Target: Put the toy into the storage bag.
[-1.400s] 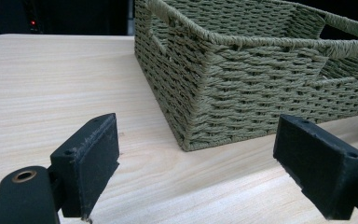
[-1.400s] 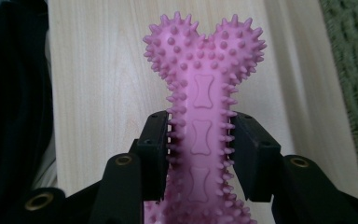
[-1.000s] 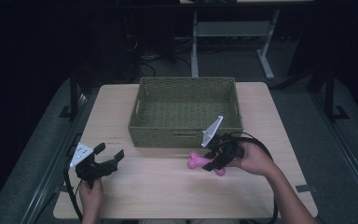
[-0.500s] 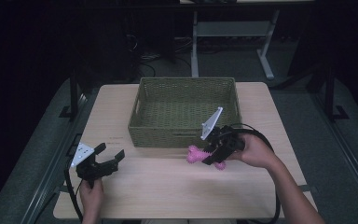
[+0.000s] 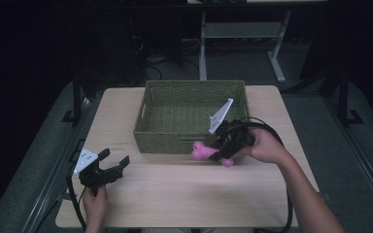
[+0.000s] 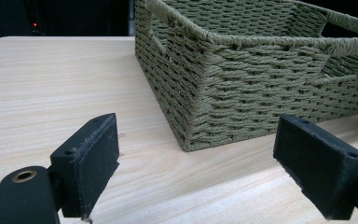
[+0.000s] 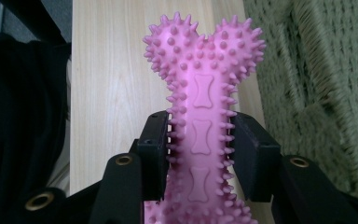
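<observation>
The right hand-held gripper (image 7: 200,154) is clamped on the shaft of a pink spiked bone toy (image 7: 203,93), its two black pads pressing the spikes from either side. In the right gripper view the toy's knobbed end stands up at 12 o'clock over the desk (image 7: 116,93), while its lower end is cut off by the bottom edge. From the high view the same toy (image 5: 201,151) shows as a small pink blur just in front of the basket's near wall, half hidden by the gripper and the hand; whether it is clear of the desk there is hard to tell.

The left hand-held gripper (image 6: 209,163) has its jaws wide apart with nothing between them, pointing at the near corner of the green woven basket (image 6: 261,93). In the high view it (image 5: 111,166) sits at 8 o'clock of the basket (image 5: 175,141), well apart from it, near the desk's front left.

The basket's weave and side handle slot are plain in the left gripper view; its inside floor shows in the high view.
</observation>
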A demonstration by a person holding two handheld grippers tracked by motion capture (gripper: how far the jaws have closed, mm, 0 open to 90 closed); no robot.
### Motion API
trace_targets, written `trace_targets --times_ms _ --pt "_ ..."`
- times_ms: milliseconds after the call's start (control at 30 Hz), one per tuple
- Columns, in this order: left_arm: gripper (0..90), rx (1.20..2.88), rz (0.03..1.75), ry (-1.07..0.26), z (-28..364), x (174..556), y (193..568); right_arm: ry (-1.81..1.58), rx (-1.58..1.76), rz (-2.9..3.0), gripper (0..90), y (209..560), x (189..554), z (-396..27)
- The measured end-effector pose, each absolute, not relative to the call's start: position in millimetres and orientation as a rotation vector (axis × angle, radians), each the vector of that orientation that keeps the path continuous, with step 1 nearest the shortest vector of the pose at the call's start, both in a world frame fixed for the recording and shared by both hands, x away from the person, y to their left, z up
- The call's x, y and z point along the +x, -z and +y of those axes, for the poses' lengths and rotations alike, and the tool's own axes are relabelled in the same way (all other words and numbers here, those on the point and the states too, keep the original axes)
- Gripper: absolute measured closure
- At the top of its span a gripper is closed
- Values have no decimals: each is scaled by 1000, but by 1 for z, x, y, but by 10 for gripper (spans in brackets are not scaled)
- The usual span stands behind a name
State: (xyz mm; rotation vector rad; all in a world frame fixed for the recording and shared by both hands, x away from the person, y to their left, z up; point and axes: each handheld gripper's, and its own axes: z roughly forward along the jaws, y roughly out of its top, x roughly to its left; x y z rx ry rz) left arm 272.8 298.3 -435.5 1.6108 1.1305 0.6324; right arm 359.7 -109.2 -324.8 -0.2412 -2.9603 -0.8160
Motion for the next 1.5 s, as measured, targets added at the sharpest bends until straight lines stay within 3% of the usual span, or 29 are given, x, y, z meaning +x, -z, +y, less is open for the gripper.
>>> trace_targets --times_ms 767,1500 --pt "136 1601 1143 -632 300 274 436 802 -317 -2991 581 293 402 -109" --pt "136 1610 1132 -619 299 275 437 778 -473 -2946 581 305 455 -108"
